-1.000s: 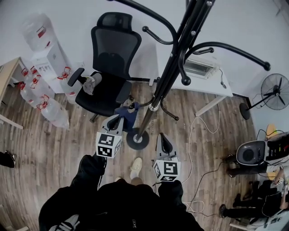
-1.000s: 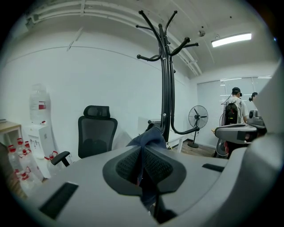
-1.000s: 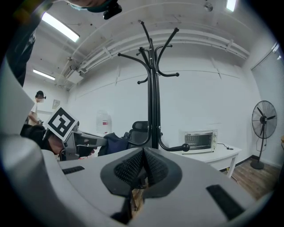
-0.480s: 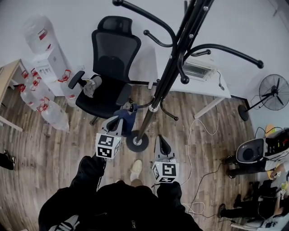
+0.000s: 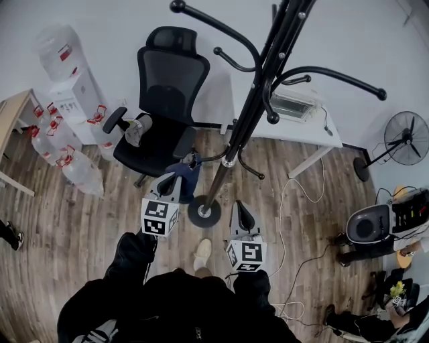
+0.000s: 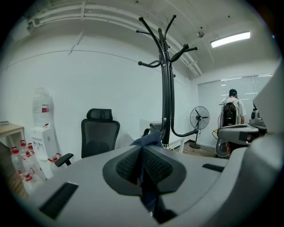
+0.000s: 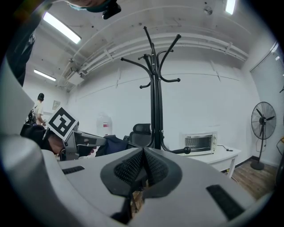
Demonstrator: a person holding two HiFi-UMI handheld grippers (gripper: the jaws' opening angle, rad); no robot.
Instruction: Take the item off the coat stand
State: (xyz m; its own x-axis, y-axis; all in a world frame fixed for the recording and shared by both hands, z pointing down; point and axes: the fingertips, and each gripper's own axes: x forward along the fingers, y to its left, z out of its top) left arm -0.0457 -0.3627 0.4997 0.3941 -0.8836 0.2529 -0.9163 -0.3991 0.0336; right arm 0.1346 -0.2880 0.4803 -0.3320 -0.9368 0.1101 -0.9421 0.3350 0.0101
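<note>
Blue cloth (image 6: 149, 138) in L gripper (image 5: 172, 181)

Room evenly bright; white, diffuse light. Sources overhead: ceiling strip light (image 6: 230, 39) in the left gripper view, ceiling tubes (image 7: 62, 27) in the right gripper view, both blown out to glare. White walls (image 5: 100, 20) bounce the light. Shadows on the wood floor (image 5: 87, 221) soft, faint. Strong fisheye in every view: ceiling pipes (image 7: 177, 44) bow into arcs, and both gripper views have black vignetted corners. Left gripper (image 6: 142, 150) and right gripper (image 7: 143, 153) bodies soft, out of focus near the lens; background sharp.
</note>
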